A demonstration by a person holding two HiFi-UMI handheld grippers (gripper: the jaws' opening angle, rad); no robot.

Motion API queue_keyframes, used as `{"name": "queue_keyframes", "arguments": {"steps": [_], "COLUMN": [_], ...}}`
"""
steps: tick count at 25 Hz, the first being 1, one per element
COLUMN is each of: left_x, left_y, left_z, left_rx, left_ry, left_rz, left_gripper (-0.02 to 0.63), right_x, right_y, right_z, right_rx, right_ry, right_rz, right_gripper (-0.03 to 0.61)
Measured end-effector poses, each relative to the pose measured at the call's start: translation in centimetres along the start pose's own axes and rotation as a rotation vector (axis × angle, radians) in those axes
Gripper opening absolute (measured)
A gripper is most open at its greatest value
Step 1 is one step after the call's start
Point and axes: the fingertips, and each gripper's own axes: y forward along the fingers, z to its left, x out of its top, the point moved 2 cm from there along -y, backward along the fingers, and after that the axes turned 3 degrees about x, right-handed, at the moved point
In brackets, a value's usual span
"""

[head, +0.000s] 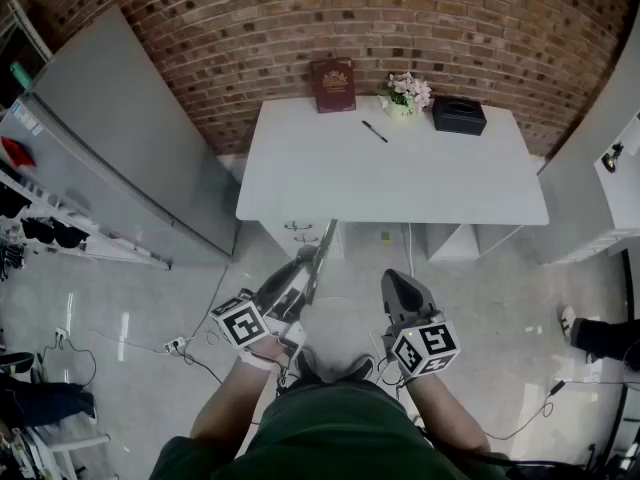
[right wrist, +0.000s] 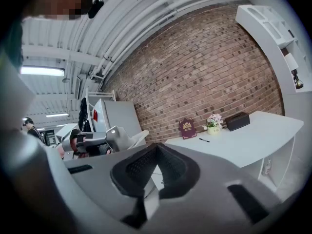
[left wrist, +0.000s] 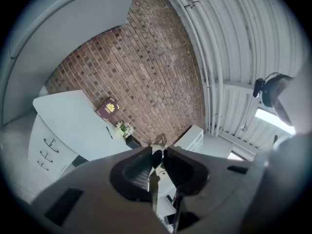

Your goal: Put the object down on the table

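My left gripper (head: pixel 298 271) is shut on a thin, long metal object (head: pixel 323 242) whose tip points up and forward toward the white table (head: pixel 330 183). In the left gripper view the object's tip (left wrist: pixel 159 141) sticks out past the pads, which pinch it. My right gripper (head: pixel 394 281) hangs beside the left one, level with it, jaws shut with nothing between them (right wrist: pixel 156 151). Both are held over the floor, short of the table's near edge. From the right gripper view the left gripper (right wrist: pixel 105 139) shows at the left.
At the table's back stand a dark red book (head: pixel 333 85), a flower pot (head: pixel 405 95) and a black box (head: pixel 459 114), with a pen (head: pixel 374 131) before them. Drawers (head: pixel 298 233) sit under the table. A grey cabinet (head: pixel 120 138) stands left; cables (head: pixel 190 343) lie on the floor.
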Motion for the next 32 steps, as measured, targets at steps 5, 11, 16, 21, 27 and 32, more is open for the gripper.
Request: {"name": "queue_keyframes", "arguments": {"steps": [5,11,16,21,27,32], "left_x": [1.5,3.7,6.2,9.2,13.1,15.1], "left_y": [-1.3,-4.5,-6.3,-8.2,-10.2,-12.2], "left_z": [2.1,4.4,5.9,8.4,11.8,14.2], "left_rx": [-0.004,-0.005,-0.007,-0.056,-0.079,-0.075], "left_ry": [0.000,-0.019,-0.014,-0.022,-0.033,-0.029], "left_rz": [-0.029,-0.068,-0.075,-0.106,-0.129,-0.130], "left_gripper": [0.066,0.066,0.066,0.066,0.066,0.066], "right_x": [-0.3,-0.3,0.4,0.8,1.2,1.2], "right_y": [2.5,4.4,6.1,8.3,10.7,11.8], "right_z": [1.1,4.3,6.4,9.3,12.4,13.8], "right_rx": [-0.001,0.009,-0.012,-0.039,-0.091,-0.134], "right_ry": [-0.022,-0.045,-0.048,-0.079,-0.131,-0.145], "right_rz": [-0.010,-0.012,-0.034,-0.034,-0.034,-0.045], "right_gripper": [0.002,0.002,0.003,0.003,0.002,0.003]}}
